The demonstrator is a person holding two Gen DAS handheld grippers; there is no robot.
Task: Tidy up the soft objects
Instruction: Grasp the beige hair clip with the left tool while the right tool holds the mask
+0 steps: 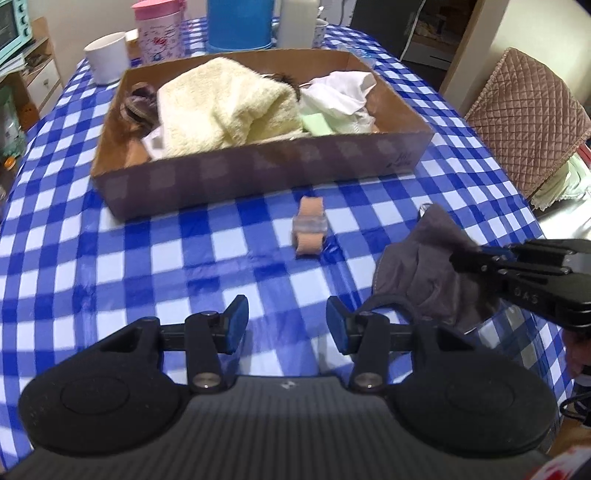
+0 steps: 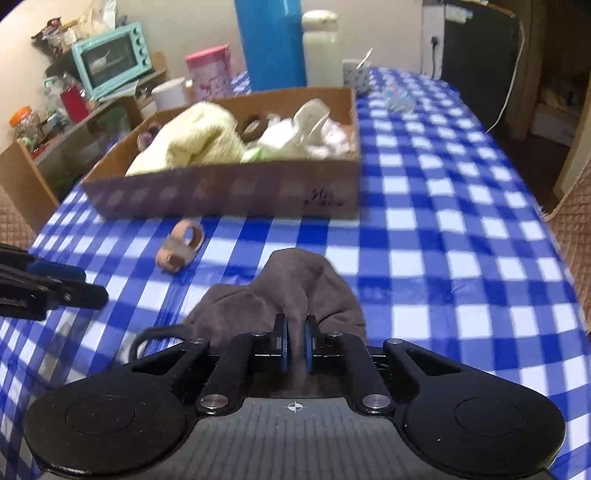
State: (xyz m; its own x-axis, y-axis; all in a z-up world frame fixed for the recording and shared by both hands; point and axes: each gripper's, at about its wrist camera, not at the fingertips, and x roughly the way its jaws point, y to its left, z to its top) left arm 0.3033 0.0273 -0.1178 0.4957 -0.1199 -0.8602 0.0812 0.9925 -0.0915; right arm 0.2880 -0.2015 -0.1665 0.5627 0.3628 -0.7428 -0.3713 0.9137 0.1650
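Note:
A grey cloth (image 1: 413, 266) (image 2: 295, 280) lies bunched on the blue checked tablecloth, and my right gripper (image 2: 295, 332) (image 1: 458, 258) is shut on a fold of it. To the left of that cloth, my left gripper (image 1: 288, 317) (image 2: 88, 284) hangs open over bare tablecloth with nothing between its fingers. A small peach roll with a grey band (image 1: 309, 230) (image 2: 181, 245) sits between the grippers and the cardboard box (image 1: 258, 177) (image 2: 229, 192). The box holds a pale yellow towel (image 1: 229, 103) (image 2: 192, 144), a white cloth (image 1: 336, 96) and other soft items.
Behind the box stand a white mug (image 1: 107, 55), a pink tin (image 1: 159, 29), a blue container (image 1: 240, 22) and a white bottle (image 2: 321, 48). A quilted chair back (image 1: 528, 118) is at the table's right edge. A teal toaster oven (image 2: 110, 59) sits on a shelf at left.

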